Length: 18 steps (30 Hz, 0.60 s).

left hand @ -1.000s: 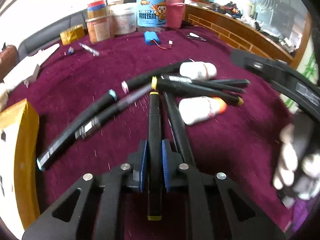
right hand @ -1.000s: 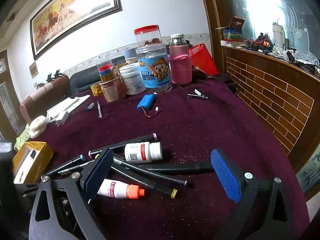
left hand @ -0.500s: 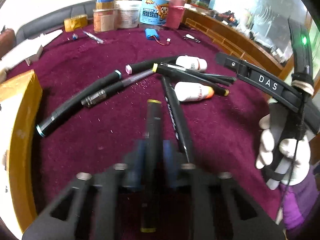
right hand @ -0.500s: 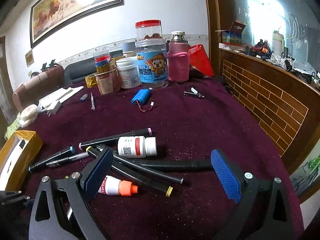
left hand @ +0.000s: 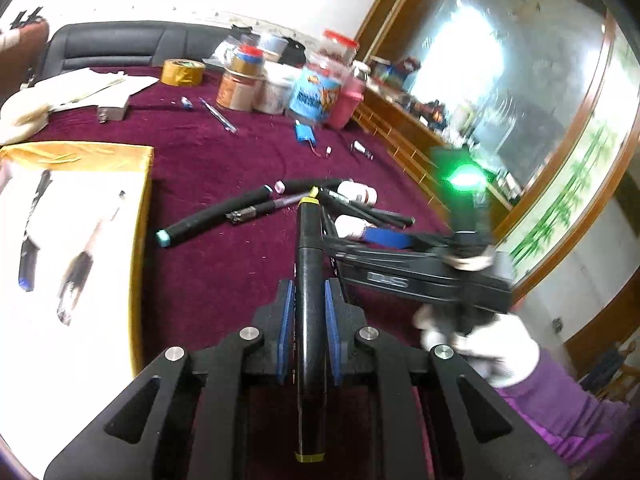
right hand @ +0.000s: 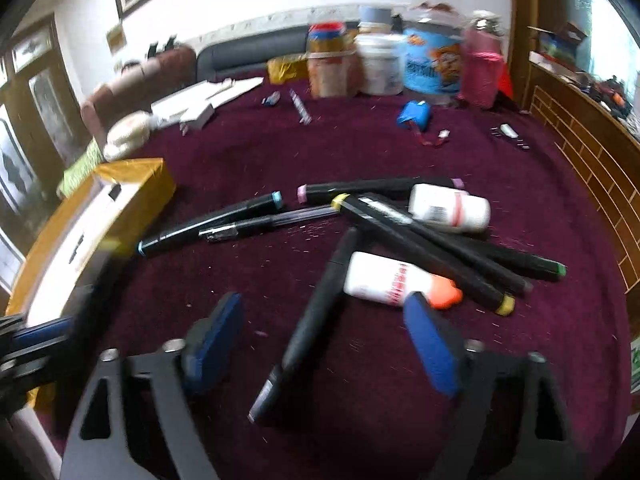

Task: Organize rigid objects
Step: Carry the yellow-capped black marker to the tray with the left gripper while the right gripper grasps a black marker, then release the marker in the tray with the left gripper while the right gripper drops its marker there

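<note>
My left gripper [left hand: 308,312] is shut on a black marker with yellow ends [left hand: 309,256], held above the maroon tablecloth [left hand: 224,280]. To its left lies a gold-edged box [left hand: 142,240] with a white lining and two pens inside. My right gripper [right hand: 320,320] hangs low over the pile of markers [right hand: 440,248]. Its jaws are closing, with a black marker [right hand: 328,280] lying between them, and the blue pads [right hand: 430,344] stand clear of it. A white bottle with an orange cap [right hand: 392,280] lies just beyond the right pad. Behind it lies a white bottle with a red label [right hand: 452,210].
A teal-tipped marker [right hand: 208,224] and a clear pen [right hand: 272,220] lie left of the pile. Jars [right hand: 428,64], a blue battery pack [right hand: 414,114], a nail clipper [right hand: 510,134] and a tape roll [left hand: 182,72] sit at the back. A gloved hand [left hand: 492,344] holds the right gripper.
The left gripper has lifted the yellow-ended marker off the pile and swung left, bringing the box into view. The right gripper has dropped over the pile and its jaws have narrowed around a black marker.
</note>
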Motion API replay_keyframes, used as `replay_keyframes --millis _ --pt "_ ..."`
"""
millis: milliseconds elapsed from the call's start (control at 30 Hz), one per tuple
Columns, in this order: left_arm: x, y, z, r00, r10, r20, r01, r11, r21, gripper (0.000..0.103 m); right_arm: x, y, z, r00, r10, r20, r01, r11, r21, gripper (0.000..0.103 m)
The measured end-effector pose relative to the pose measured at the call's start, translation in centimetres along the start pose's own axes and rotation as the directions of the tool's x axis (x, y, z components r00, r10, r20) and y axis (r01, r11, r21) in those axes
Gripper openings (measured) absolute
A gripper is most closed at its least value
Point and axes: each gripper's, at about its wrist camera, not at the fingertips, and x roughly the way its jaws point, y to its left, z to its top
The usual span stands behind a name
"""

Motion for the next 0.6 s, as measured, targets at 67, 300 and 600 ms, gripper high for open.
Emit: replay_keyframes --millis 67,300,600 --pt "-1.2 1.1 -0.1 1.000 -0.004 0.014 0.005 1.000 -0.027 0.013 1.7 1.1 0.5 0.999 -0.015 -0.036 0.015 1.000 -0.013 0.062" --pt "-5.7 6.8 -0.5 0.994 0.061 0.088 -0.047 0.988 -0.145 0.013 4.2 2.1 1.1 0.995 -0.092 -0.044 0.092 0.996 -0.004 0.013" --pt "-10.2 13.3 -1.0 0.973 0.172 0.153 -0.126 0.955 -0.268 0.013 1.0 1.4 0.7 0.991 0.119 -0.057 -0.111 0.986 0.122 0.013"
